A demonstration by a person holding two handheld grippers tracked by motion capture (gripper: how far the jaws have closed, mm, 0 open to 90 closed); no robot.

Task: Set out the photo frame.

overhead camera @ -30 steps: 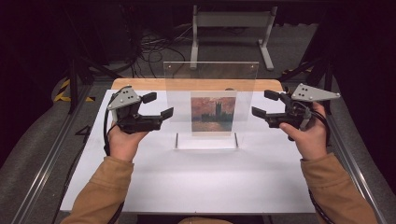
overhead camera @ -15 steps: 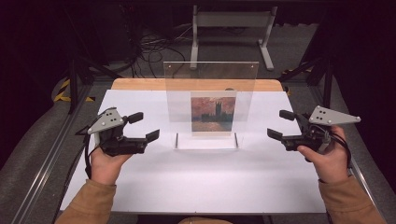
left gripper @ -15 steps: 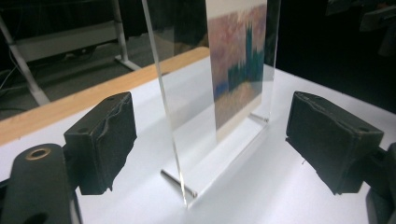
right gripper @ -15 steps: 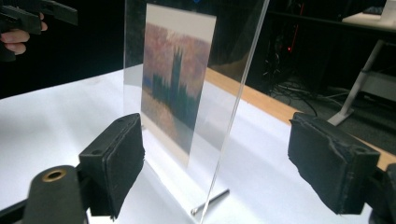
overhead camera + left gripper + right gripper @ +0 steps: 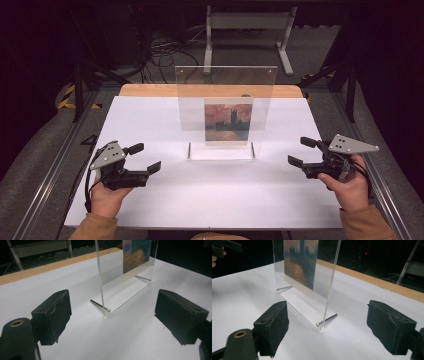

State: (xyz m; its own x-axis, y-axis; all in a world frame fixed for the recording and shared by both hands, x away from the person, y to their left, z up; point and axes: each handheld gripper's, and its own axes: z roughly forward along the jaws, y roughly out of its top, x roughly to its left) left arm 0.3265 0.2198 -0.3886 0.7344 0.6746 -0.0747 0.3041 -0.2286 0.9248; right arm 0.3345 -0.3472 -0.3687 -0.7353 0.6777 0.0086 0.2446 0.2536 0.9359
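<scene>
You are holding the left gripper [image 5: 145,158] at lower left and the right gripper [image 5: 300,151] at lower right, jaws gaping wide and gripping nothing, flanking the upright frame [image 5: 226,112] at centre; judging by this, nothing is being handled yet.

One clear stand [image 5: 225,95], one picture [image 5: 228,121], apparently two pins [image 5: 100,305]

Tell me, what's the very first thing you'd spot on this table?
A clear frame stands upright mid-table on the white tabletop, showing a picture of towers under a red sky. Two thin metal pins poke through its bottom corners. The left gripper and right gripper wait open on either side, not touching it.
</scene>
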